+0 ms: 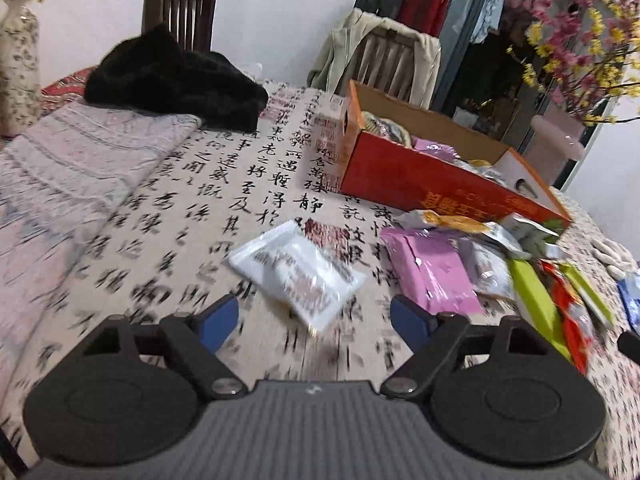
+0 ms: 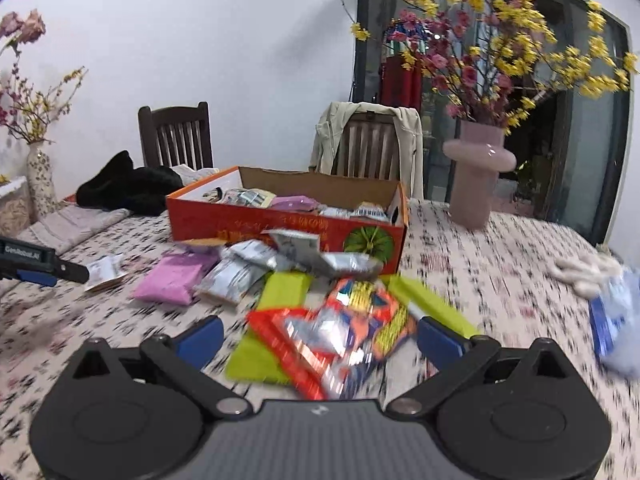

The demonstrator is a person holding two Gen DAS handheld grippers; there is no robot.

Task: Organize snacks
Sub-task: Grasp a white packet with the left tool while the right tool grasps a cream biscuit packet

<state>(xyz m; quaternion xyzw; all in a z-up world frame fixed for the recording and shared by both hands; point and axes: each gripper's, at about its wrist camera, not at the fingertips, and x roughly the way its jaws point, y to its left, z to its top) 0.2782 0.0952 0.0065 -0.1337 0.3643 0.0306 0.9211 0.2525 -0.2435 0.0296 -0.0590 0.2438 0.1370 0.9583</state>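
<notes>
Both tongs wide: L over white pkt, R over red pkt.

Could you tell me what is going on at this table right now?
A person is sorting snack packets into the orange box, which already holds several. The left gripper is open over a white packet, and the right gripper is open around a red packet. Neither packet is gripped yet; more lie loose on the tablecloth.
</notes>
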